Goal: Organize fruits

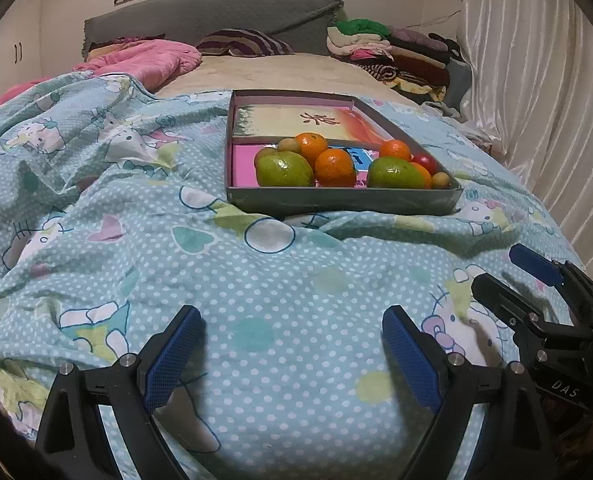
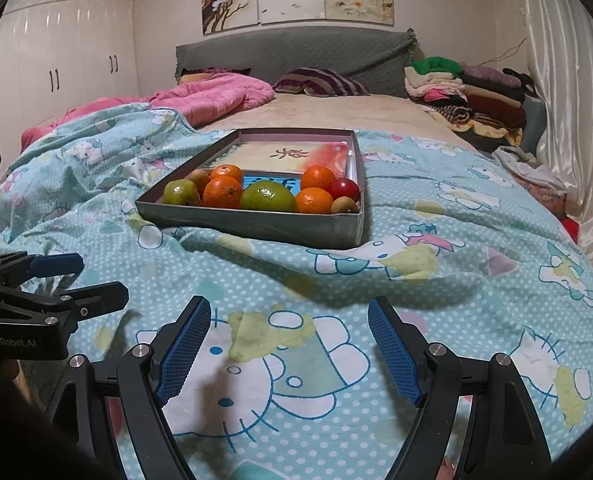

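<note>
A shallow grey box [image 1: 336, 197] [image 2: 252, 222] lies on the bed. Its near end holds two green fruits [image 1: 283, 169] [image 2: 267, 197], several oranges [image 1: 335, 167] [image 2: 222, 191], a red fruit [image 1: 425, 162] [image 2: 345, 189] and small brown fruits [image 1: 442, 180] [image 2: 344, 204]. My left gripper [image 1: 292, 322] is open and empty, low over the blanket well short of the box. My right gripper [image 2: 289, 312] is open and empty, also short of the box. Each gripper shows in the other's view: the right one at right [image 1: 512, 268], the left one at left [image 2: 80, 276].
A blue dotted cartoon blanket [image 1: 136, 208] [image 2: 456, 240] covers the near bed. A pink quilt [image 1: 144, 58] and striped pillow [image 2: 320, 82] lie near the headboard. Folded clothes [image 2: 468, 96] are stacked at far right. A white curtain [image 1: 536, 100] hangs on the right, wardrobes [image 2: 56, 52] at left.
</note>
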{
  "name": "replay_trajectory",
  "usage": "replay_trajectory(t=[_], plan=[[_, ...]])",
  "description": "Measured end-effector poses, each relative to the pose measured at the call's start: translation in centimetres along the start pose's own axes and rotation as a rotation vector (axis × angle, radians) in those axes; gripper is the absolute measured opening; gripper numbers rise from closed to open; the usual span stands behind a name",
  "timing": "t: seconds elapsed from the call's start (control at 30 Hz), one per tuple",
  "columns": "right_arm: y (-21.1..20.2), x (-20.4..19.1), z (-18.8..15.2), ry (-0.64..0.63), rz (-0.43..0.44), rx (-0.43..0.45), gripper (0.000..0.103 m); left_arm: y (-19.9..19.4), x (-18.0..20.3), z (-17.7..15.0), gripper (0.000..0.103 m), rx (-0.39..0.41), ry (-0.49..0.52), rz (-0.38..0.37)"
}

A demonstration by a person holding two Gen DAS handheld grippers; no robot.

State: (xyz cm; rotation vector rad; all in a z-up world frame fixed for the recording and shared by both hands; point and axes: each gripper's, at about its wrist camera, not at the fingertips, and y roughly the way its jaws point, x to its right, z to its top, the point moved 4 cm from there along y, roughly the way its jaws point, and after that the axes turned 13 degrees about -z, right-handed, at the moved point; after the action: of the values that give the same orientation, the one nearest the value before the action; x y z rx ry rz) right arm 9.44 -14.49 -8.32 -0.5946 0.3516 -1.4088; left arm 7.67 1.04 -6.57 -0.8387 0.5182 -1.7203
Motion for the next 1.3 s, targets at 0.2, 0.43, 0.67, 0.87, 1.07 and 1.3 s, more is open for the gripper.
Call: replay_trajectory(t=[0.2,0.43,0.67,0.87,1.07,1.3], plan=[[0.06,-0.03,-0.02,-0.003,-0.003,-0.002,0.082,-0.06,-0.04,0.04,0.092,0.000,-0.003,0.001],[0.04,-0.07,-0.06,-0.003,-0.005,0.000,0.082,0.05,-0.08,-0.02,0.092,-0.003,0.002,0.014],[-0.05,-0.05,-0.01,-0.004,-0.007,0.002,0.082,0.04,-0.07,-0.01,0.092,-0.003,0.002,0.013],[-0.06,-0.05,-0.05,-0.005,-0.006,0.001,0.082,0.04,-0.07,-0.01,0.092,-0.004,0.001,0.013],[-0.13,-0.07,0.00,-0.005,-0.005,0.002,0.082,0.03,-0.10,0.01,0.092,-0.004,-0.001,0.012],[-0.08,-0.07,0.00,-0.004,-0.005,0.001,0.082,0.01,-0.18,0.01,0.092,-0.005,-0.003,0.013]])
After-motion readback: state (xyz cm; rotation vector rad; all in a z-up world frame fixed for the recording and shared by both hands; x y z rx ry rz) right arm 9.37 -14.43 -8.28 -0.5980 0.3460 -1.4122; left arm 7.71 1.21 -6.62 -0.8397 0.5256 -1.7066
